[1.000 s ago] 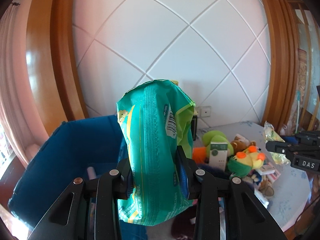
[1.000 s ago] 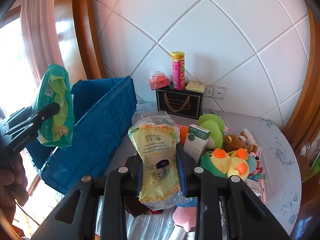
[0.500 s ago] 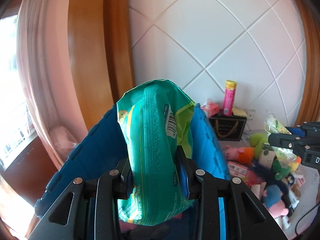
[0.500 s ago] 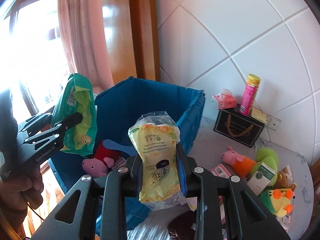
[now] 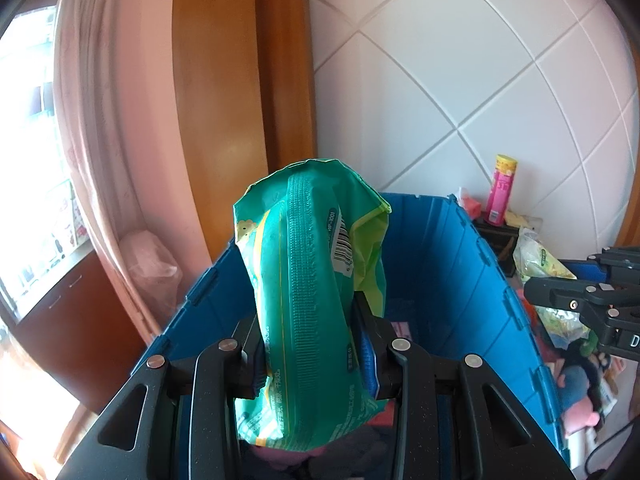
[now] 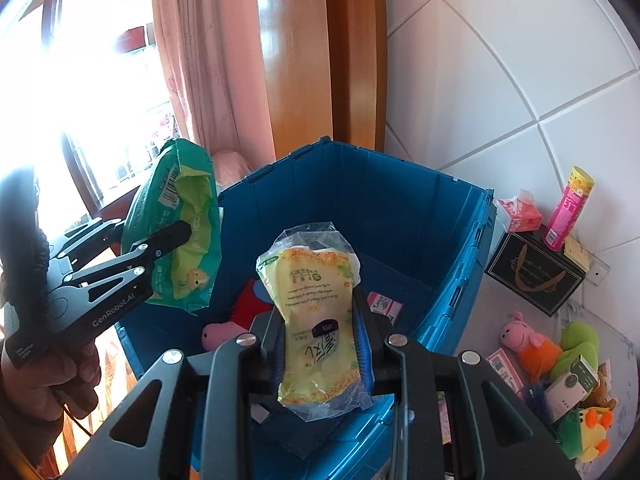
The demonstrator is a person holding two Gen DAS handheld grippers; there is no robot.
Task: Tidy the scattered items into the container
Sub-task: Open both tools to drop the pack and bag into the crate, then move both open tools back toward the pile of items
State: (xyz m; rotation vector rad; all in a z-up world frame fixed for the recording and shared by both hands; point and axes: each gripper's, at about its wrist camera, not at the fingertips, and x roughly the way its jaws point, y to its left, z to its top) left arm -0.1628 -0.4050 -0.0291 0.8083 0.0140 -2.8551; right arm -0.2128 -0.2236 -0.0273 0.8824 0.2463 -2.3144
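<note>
Left gripper point(image 5: 310, 356): jaws closed against the sides of a green snack bag point(image 5: 308, 280), which stands upright between the fingers with its barcode facing right. The bag is held above the open top of the blue crate point(image 5: 456, 264). Seen from the right wrist, the same gripper reaches in from the left over the crate's left rim, held by the person's left hand point(image 6: 52, 376).

Right gripper point(image 6: 320, 350): jaws closed on a yellow packet point(image 6: 316, 320) in clear wrapping, gripped at its lower half. The packet also hangs over the crate's interior, nearer the front wall.

Inside the crate: a pink pig plush point(image 6: 216, 334) with a red body lies on the floor, and a small pink carton point(image 6: 384, 304) lies near the right wall.

Outside the crate, to its right on the table point(image 6: 624, 372): a second pig toy point(image 6: 524, 340) in orange, a green plush point(image 6: 576, 352), a yellow duck plush point(image 6: 592, 432), a small white-and-green box point(image 6: 572, 384) and flat cartons. Further back stands a black gift box point(image 6: 536, 276), with a pink tube can point(image 6: 568, 208) and a tissue pack point(image 6: 520, 216) on it, against the tiled wall point(image 6: 520, 60).
</note>
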